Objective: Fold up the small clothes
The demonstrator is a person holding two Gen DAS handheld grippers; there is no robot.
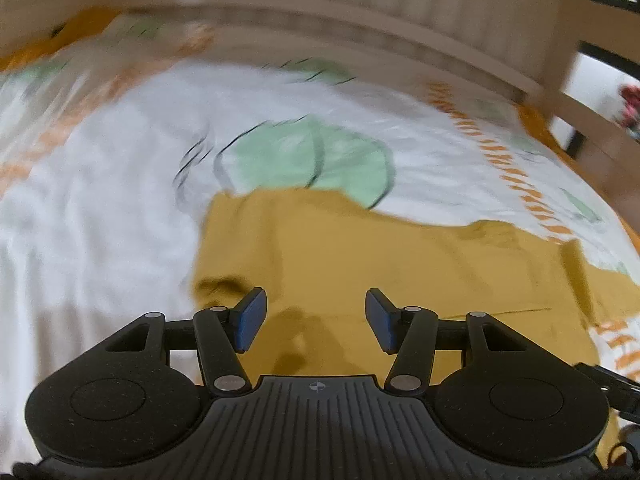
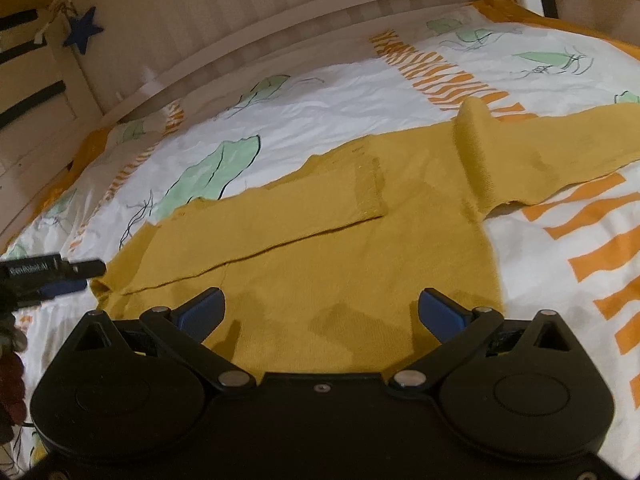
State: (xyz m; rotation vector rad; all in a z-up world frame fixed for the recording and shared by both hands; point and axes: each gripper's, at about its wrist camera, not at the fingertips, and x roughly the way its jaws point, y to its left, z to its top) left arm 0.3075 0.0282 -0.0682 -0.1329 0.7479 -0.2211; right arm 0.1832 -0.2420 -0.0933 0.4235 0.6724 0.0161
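Note:
A mustard-yellow knitted sweater [image 2: 360, 272] lies flat on the patterned sheet [image 2: 320, 92]. One sleeve [image 2: 280, 220] is folded across its body, the cuff [image 2: 368, 184] near the middle. The other sleeve [image 2: 568, 144] stretches to the right past a ribbed raised fold [image 2: 480, 160]. My right gripper [image 2: 320, 296] hovers open over the sweater's near edge, nothing between its blue pads. My left gripper [image 1: 316, 300] is open over the sweater [image 1: 360, 260] near its left corner, the pads empty. It also shows at the left edge of the right wrist view, left gripper [image 2: 76, 278].
The white sheet [image 1: 100, 220] with green leaves and orange stripes covers a bed. A pale wooden slatted rail [image 2: 240, 20] runs along the far side, with a blue star [image 2: 82, 32] hanging from it. Bare sheet lies left and right of the sweater.

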